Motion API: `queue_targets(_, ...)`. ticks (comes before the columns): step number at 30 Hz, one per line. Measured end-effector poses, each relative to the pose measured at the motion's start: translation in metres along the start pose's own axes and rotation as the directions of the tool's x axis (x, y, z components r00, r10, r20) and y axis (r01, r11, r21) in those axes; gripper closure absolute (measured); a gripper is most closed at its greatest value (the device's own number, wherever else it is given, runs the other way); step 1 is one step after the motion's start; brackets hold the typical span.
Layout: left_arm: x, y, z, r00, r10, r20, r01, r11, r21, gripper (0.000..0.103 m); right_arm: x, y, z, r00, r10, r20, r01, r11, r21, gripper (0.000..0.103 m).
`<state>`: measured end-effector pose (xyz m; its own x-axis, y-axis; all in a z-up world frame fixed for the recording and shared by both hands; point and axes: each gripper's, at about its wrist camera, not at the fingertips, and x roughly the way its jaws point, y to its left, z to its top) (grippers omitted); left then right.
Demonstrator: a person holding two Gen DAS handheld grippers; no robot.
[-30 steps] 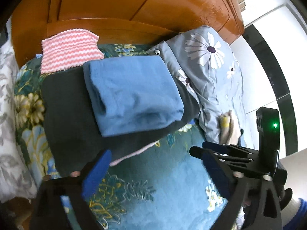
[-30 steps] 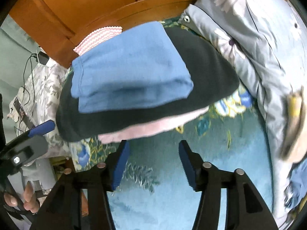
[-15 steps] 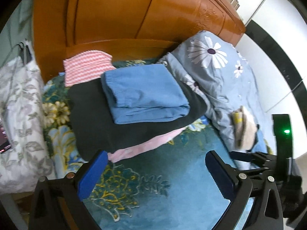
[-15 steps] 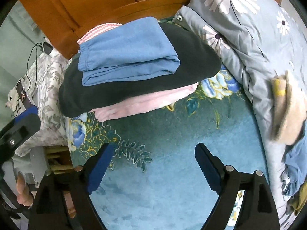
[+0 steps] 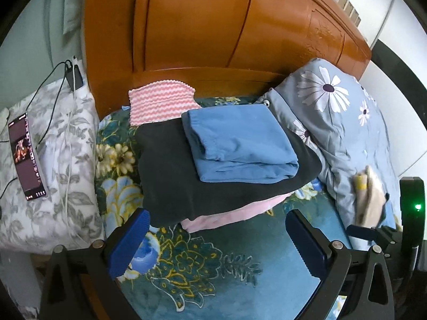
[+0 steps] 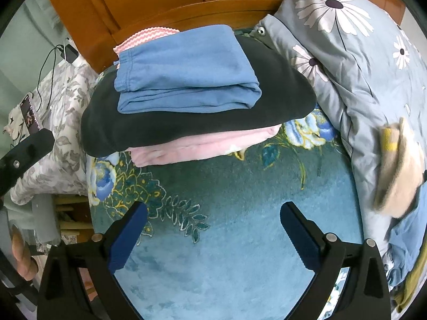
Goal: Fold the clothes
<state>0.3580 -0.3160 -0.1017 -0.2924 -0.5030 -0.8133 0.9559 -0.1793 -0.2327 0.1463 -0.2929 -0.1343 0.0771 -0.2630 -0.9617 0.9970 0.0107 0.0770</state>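
A stack of folded clothes lies on the teal floral bedspread (image 5: 226, 274) near the headboard. A folded blue garment (image 5: 240, 144) (image 6: 186, 72) is on top, over a dark garment (image 5: 170, 176) (image 6: 186, 122) and a pink garment (image 5: 226, 214) (image 6: 202, 144). A pink-and-white striped piece (image 5: 160, 101) lies behind the stack. My left gripper (image 5: 217, 237) is open and empty, close in front of the stack. My right gripper (image 6: 213, 232) is open and empty, over bare bedspread (image 6: 226, 253) short of the stack.
A wooden headboard (image 5: 213, 26) stands behind. A grey flowered quilt (image 5: 341, 122) (image 6: 360, 66) lies at the right with a beige garment (image 5: 371, 200) (image 6: 400, 168) on it. A grey floral cloth with a phone (image 5: 25, 154) and cables is at the left.
Both grippers have pulled back from the stack, which now looks smaller and farther. The right gripper's jaws have opened wide. The clothes have not moved.
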Motion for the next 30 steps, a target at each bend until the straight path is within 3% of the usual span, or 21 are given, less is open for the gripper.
queue_targets(4,0.003,-0.004,0.0,1.0,0.002,-0.003,-0.002,1.0,0.006,0.0,0.006,-0.001,0.003,1.0,0.0,-0.008,0.0,1.0,-0.005,0.003)
queue_targets(10,0.015,-0.014,-0.006,0.992,0.123,0.001,-0.123,0.992,0.039,0.0,0.016,-0.004,0.009,1.0,0.005,-0.019,-0.005,1.0,-0.01,0.003)
queue_targets(13,0.025,-0.017,-0.008,0.995,0.091,-0.038,-0.088,0.994,0.069,0.0,0.02,-0.005,0.012,1.0,0.011,-0.019,-0.011,1.0,-0.015,0.003)
queue_targets(21,0.045,-0.013,-0.018,0.98,0.193,-0.04,-0.19,0.979,0.068,0.0,0.034,-0.006,0.022,0.999,0.028,-0.025,-0.028,0.999,-0.02,0.003)
queue_targets(30,0.077,-0.015,-0.025,0.973,0.22,-0.066,-0.215,0.974,0.075,0.0,0.06,-0.014,0.039,0.999,0.003,-0.052,-0.004,1.0,-0.019,0.003)
